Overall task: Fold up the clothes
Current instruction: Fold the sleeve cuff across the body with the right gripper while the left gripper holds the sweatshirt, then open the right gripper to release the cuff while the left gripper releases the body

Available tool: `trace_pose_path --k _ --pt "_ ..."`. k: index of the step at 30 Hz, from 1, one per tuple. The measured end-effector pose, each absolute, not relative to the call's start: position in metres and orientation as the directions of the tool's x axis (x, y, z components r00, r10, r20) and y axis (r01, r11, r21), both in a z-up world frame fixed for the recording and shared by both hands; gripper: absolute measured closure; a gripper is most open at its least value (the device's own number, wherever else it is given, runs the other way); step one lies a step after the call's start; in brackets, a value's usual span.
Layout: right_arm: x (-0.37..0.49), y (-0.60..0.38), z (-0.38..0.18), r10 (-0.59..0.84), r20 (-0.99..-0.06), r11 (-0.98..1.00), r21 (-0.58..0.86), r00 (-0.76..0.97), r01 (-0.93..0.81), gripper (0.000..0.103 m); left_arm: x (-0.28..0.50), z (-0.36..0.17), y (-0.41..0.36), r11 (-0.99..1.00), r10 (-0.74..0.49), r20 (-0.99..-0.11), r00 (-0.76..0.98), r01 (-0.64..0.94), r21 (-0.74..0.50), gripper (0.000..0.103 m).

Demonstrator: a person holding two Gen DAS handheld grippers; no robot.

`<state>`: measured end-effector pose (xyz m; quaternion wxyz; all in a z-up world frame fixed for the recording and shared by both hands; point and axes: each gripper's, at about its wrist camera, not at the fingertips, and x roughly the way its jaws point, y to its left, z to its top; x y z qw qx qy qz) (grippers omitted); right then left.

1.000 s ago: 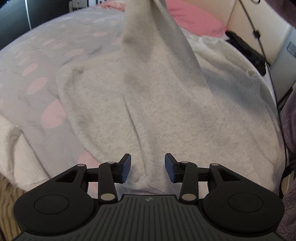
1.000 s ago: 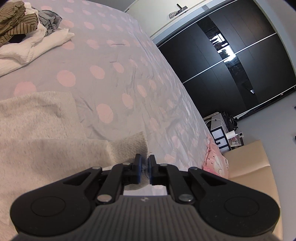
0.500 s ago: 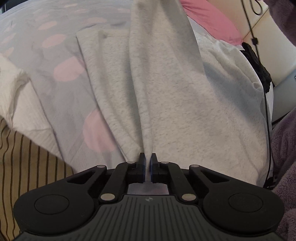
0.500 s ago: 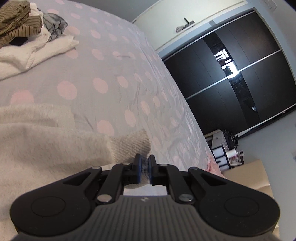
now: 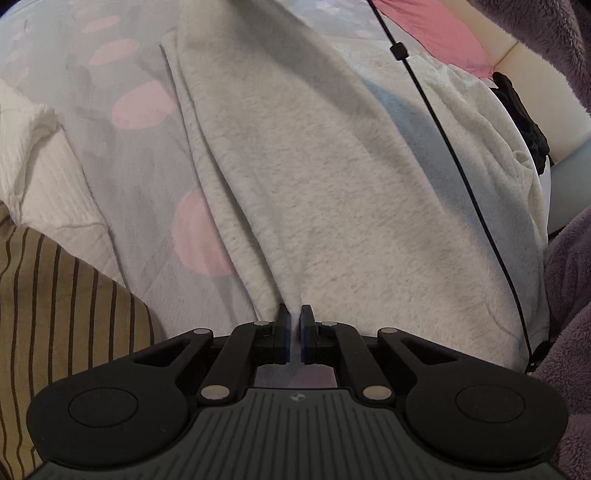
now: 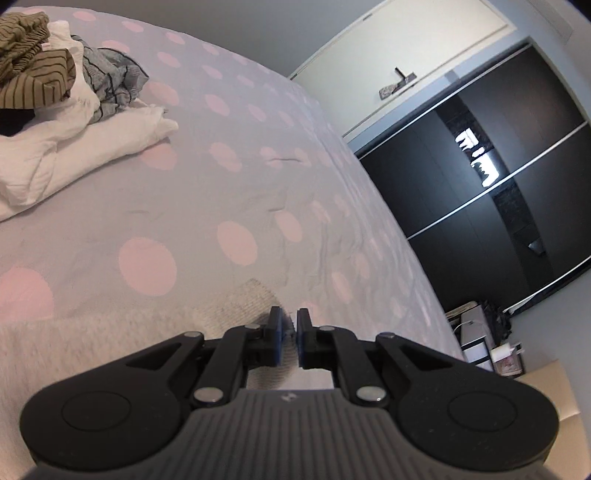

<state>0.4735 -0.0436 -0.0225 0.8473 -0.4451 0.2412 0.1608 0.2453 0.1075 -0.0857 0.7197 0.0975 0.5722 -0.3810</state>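
Polka-dot bedspread [image 6: 229, 192] under grey sweatshirt [image 5: 332, 192], left gripper [image 5: 294, 319] and right gripper [image 6: 287, 321] both clamped onto it.

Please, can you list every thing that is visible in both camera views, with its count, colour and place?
sweatshirt: one, light grey, spread on the bed, pinched by both grippers
bedcover: one, grey with pink dots, under everything
clothes pile: one, white, olive-striped and grey pieces, far left
pillow: one, pink, top
cable: one, black, across the sweatshirt
wardrobe: one, black, right
left gripper: black, shut on the sweatshirt
right gripper: black, shut on its ribbed cuff
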Motion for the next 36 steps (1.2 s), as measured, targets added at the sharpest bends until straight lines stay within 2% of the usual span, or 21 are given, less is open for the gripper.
trace_pose_path --k 1,3,5,12,16,20,24,26,28,36 --pt "0.477 -0.044 -0.025 0.043 -0.553 0.569 -0.671 0.832 -0.475 0.092 0.245 -0.087 0.107 0.692 -0.437 -0.898 0.054 0.659 -0.297 0.101" --pt "0.480 -0.050 -0.026 0.031 -0.574 0.605 -0.641 0.818 -0.472 0.078 0.247 -0.089 0.106 0.693 -0.439 -0.897 0.050 0.655 -0.302 0.101" --pt "0.475 -0.058 -0.023 0.036 -0.589 0.628 -0.615 0.807 -0.477 0.073 0.249 -0.091 0.105 0.694 -0.440 -0.897 0.047 0.652 -0.306 0.101" --pt "0.442 -0.097 -0.033 0.121 -0.735 0.748 -0.374 0.667 -0.549 0.074 0.251 -0.097 0.102 0.703 -0.415 -0.909 0.041 0.648 -0.292 0.100" --pt "0.421 -0.115 -0.063 0.081 -0.798 0.785 -0.318 0.598 -0.532 0.074 0.255 -0.101 0.098 0.715 -0.392 -0.919 0.026 0.637 -0.287 0.100" --pt "0.391 -0.145 -0.055 0.085 -0.812 0.840 -0.253 0.577 -0.479 0.072 0.260 -0.102 0.096 0.735 -0.377 -0.926 0.002 0.610 -0.297 0.098" --pt "0.342 -0.186 -0.030 0.084 -0.804 0.881 -0.216 0.589 -0.420 0.067 0.261 -0.091 0.089 0.750 -0.326 -0.945 0.016 0.613 -0.248 0.093" --pt "0.309 -0.210 -0.018 0.095 -0.802 0.905 -0.178 0.590 -0.387 0.061 0.258 -0.076 0.083 0.760 -0.281 -0.958 0.055 0.623 -0.187 0.085" --pt "0.274 -0.236 -0.011 0.087 -0.801 0.932 -0.144 0.592 -0.333 0.058 0.255 -0.059 0.078 0.767 -0.246 -0.964 0.098 0.628 -0.132 0.085" --pt "0.159 -0.339 -0.009 0.001 -0.824 1.000 -0.016 0.567 -0.025 0.056 0.209 0.020 0.046 0.757 -0.292 -0.913 0.283 0.652 -0.040 0.078"
